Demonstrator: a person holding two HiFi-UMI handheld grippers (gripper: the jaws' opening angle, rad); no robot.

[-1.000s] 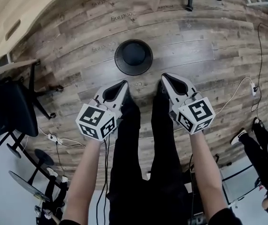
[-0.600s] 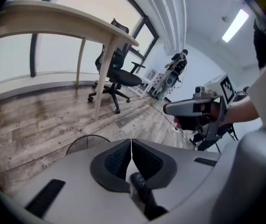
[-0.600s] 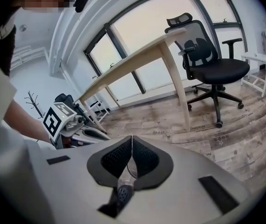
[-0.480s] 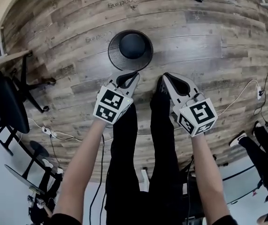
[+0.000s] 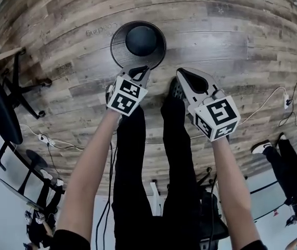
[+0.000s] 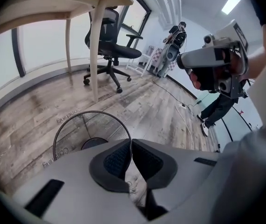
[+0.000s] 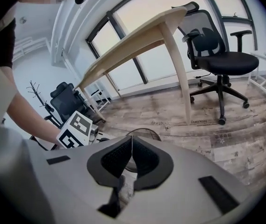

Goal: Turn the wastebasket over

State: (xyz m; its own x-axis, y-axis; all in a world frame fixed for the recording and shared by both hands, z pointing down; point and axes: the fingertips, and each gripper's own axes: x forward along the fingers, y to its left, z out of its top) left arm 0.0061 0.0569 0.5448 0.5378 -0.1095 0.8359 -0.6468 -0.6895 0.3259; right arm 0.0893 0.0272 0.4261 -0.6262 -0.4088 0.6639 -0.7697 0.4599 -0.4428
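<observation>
**Wastebasket upright on the floor, both grippers closed and empty**

A wood-plank floor (image 5: 231, 46) fills the head view. In the right gripper view a pale wooden table (image 7: 137, 41) stands on it before tall windows, with a black office chair (image 7: 221, 55) just beside the table's leg. A second dark chair (image 5: 2, 108) sits at the floor's left side in the head view. The person's legs (image 5: 153, 160), in black trousers, run down the middle of that view, with feet pointing toward the wastebasket.

The wastebasket (image 5: 138, 40) is a black wire-mesh bin. It stands upright on open floor, mouth up, so its round rim and dark bottom show from above. It is just ahead of the person's feet and well apart from the table and both chairs.

The left gripper (image 5: 140, 69) points steeply down, with its tips at the near rim of the wastebasket. Its own view shows the jaws of the left gripper (image 6: 132, 146) pressed together with nothing between them. The rim's wire runs right up to the tips, and I cannot tell whether they touch it.

The right gripper (image 5: 182, 74) hangs over the person's right foot, near the wastebasket but clear of it. Its jaws are likewise together and empty in the right gripper view (image 7: 132, 146), with the wastebasket showing beyond them.

A thin white cable (image 5: 265, 95) trails across the floor's right side.
</observation>
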